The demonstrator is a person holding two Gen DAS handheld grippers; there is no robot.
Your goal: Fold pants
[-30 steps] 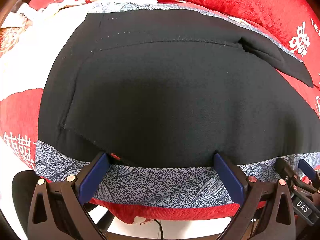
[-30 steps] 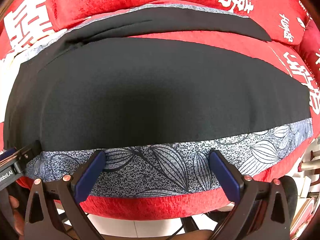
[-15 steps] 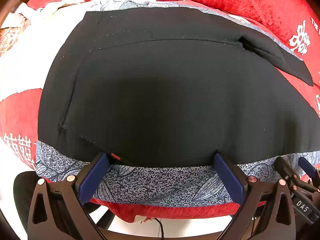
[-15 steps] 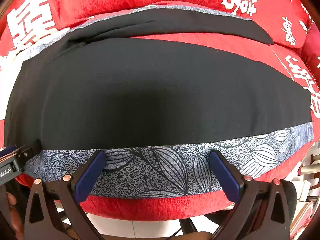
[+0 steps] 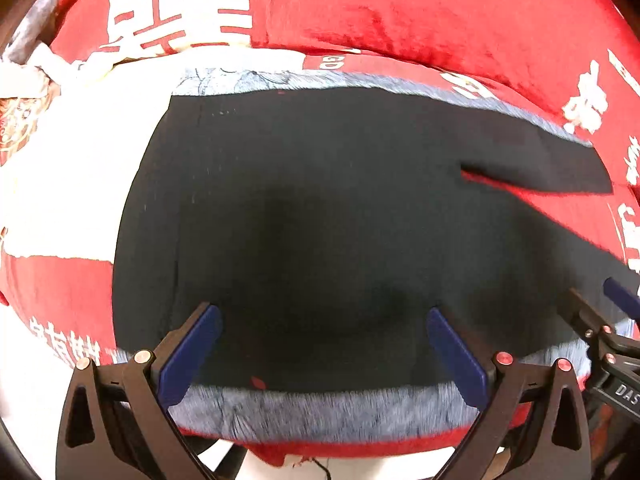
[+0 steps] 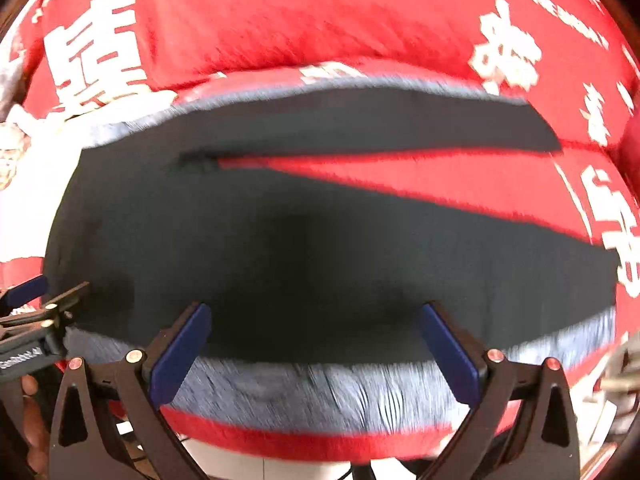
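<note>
Black pants lie spread flat on a grey leaf-print cloth over a red bed cover. The waist end is at the left and the two legs split toward the right, with red cover showing between them. My left gripper is open and empty, fingers over the pants' near edge by the waist. My right gripper is open and empty over the near leg. Each gripper shows at the side of the other's view: the right one and the left one.
A red pillow or cushion with white characters runs along the far side. A white patch of the cover lies left of the waist. The bed's near edge drops to a pale floor below the grippers.
Both grippers have moved forward and up over the pants' near edge; the view now takes in more of the far pillow. The right view is blurred by motion. The pants have not moved.
</note>
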